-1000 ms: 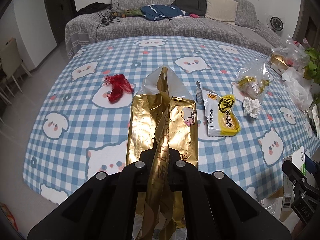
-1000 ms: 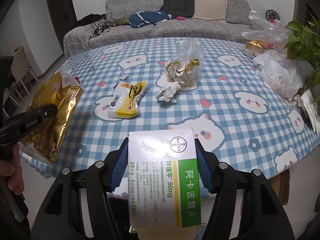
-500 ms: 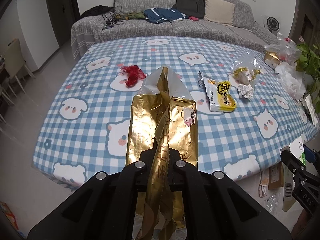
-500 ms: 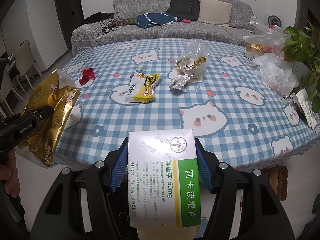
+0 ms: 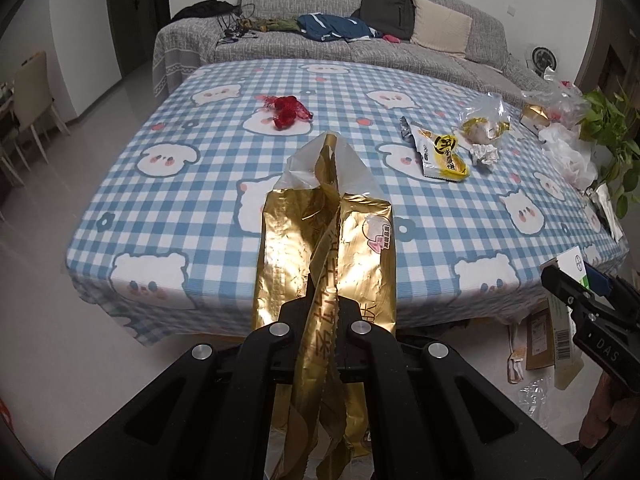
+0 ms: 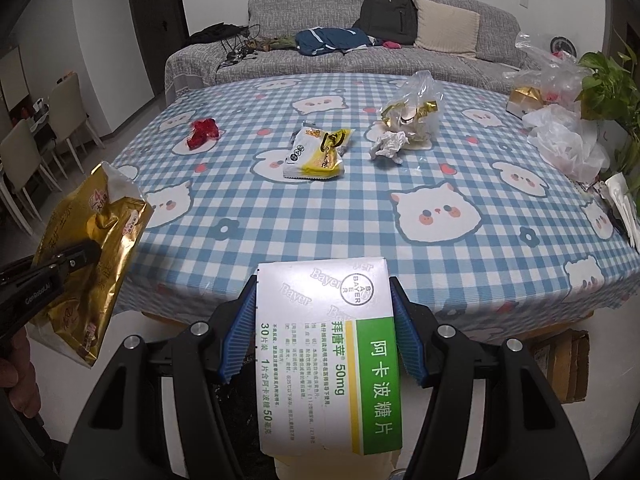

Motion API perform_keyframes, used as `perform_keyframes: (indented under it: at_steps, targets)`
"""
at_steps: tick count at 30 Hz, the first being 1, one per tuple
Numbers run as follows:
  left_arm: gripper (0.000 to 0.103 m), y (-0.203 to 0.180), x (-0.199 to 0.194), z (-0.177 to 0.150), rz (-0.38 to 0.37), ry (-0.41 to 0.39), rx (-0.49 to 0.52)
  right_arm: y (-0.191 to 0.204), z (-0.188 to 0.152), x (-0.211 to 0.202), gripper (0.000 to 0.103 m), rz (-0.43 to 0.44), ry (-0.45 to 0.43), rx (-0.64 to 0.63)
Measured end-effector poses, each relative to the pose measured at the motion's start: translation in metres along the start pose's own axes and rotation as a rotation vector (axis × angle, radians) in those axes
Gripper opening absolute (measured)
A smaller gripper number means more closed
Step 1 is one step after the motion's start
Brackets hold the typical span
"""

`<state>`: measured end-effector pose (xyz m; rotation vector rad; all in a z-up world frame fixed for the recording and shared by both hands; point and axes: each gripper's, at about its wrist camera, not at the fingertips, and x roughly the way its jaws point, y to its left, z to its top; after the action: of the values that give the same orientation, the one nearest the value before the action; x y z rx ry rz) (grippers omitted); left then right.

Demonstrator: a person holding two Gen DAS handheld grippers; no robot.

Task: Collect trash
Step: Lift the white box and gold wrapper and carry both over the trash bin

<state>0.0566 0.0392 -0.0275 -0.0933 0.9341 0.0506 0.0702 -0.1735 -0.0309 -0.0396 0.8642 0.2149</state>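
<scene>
My left gripper [image 5: 323, 300] is shut on a crumpled gold foil wrapper [image 5: 326, 236], held off the near edge of the table; it also shows in the right wrist view [image 6: 90, 248]. My right gripper [image 6: 322, 328] is shut on a white and green medicine box [image 6: 326, 344], also held off the table's near edge. On the blue checked tablecloth [image 6: 320, 208] lie a yellow snack packet [image 6: 318, 154], a red wrapper [image 6: 202, 132], a crumpled white tissue [image 6: 388, 146] and a clear plastic bag with gold wrappers [image 6: 414, 110].
A grey sofa [image 6: 360, 52] with a backpack and clothes stands behind the table. White plastic bags [image 6: 568, 140] and a green plant [image 6: 612, 88] sit at the table's right edge. Cardboard [image 6: 564, 364] lies on the floor at right. Chairs [image 6: 36, 152] stand at left.
Both grippers have pulled back from the table with their loads, so the table's near edge and the floor now show. Neither grip has changed.
</scene>
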Motion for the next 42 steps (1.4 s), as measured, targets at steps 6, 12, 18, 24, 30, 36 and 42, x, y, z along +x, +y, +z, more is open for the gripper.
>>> perform_keyframes:
  at_steps: [6, 12, 18, 24, 30, 36, 42]
  targets:
    - [0.001, -0.006, -0.001, -0.023, 0.003, 0.017, 0.019, -0.002, -0.006, -0.003, 0.059, 0.005, 0.001, 0.001]
    - [0.001, -0.013, -0.003, -0.040, 0.002, 0.024, 0.057, 0.005, -0.022, -0.008, 0.059, 0.010, 0.006, -0.002]
    - [0.001, -0.005, -0.010, -0.060, 0.008, 0.028, 0.050, 0.009, -0.036, -0.016, 0.059, 0.008, 0.001, -0.017]
    - [0.001, 0.010, -0.010, -0.088, 0.017, 0.047, 0.028, 0.011, -0.049, -0.020, 0.059, 0.016, 0.001, -0.023]
    - [0.001, 0.028, -0.002, -0.118, 0.036, 0.075, 0.004, 0.018, -0.066, -0.021, 0.059, 0.023, 0.006, -0.055]
    - [0.001, 0.044, 0.003, -0.144, 0.036, 0.082, -0.039, 0.021, -0.092, -0.009, 0.059, 0.016, 0.044, -0.059]
    - [0.001, 0.053, 0.012, -0.162, 0.015, 0.075, -0.081, 0.030, -0.122, 0.012, 0.059, 0.015, 0.087, -0.069]
